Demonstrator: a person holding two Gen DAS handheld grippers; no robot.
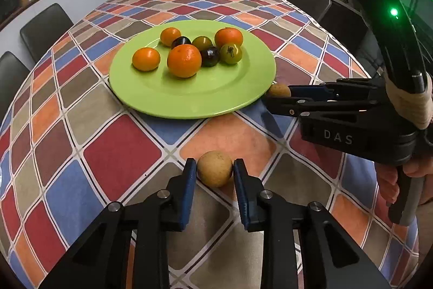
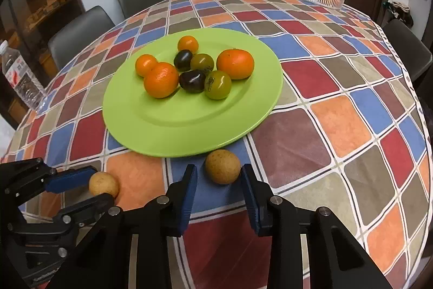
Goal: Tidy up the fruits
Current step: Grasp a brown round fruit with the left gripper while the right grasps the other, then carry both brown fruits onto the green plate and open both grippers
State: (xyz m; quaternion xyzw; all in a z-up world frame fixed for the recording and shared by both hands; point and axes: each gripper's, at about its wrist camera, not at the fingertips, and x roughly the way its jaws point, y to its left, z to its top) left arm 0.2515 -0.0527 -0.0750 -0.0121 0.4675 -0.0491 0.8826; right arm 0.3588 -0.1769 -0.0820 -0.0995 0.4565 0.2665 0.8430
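Pickup step, by the look of things: gathering the last loose pieces onto the green plate (image 1: 176, 99).

Low centre of the left wrist view: left gripper (image 1: 214, 170) clamped on the first brown fruit (image 1: 214, 176), blue pads (image 1: 189, 178) flush against both of its sides. Resting on the checked tablecloth (image 1: 121, 148), not lifted, well short of the plate's near rim.

Low centre of the right wrist view: right gripper (image 2: 219, 176) spread around the second brown fruit (image 2: 222, 166) and not gripping, with a clear gap on the left side (the right pad looks close to touching). Sits on the cloth just beside the plate's lower edge.

Middle of both frames: oranges (image 1: 184, 60) and small dark and green fruits (image 1: 210, 56) bunched in the upper half of the plate, leaving the lower half bare.

Next, most likely: closing the right fingers squarely across the widest part, then raising both pieces over the rim and setting them down softly on the bare green area. Round shapes, so probably prone to rolling if dropped or squeezed off-centre.
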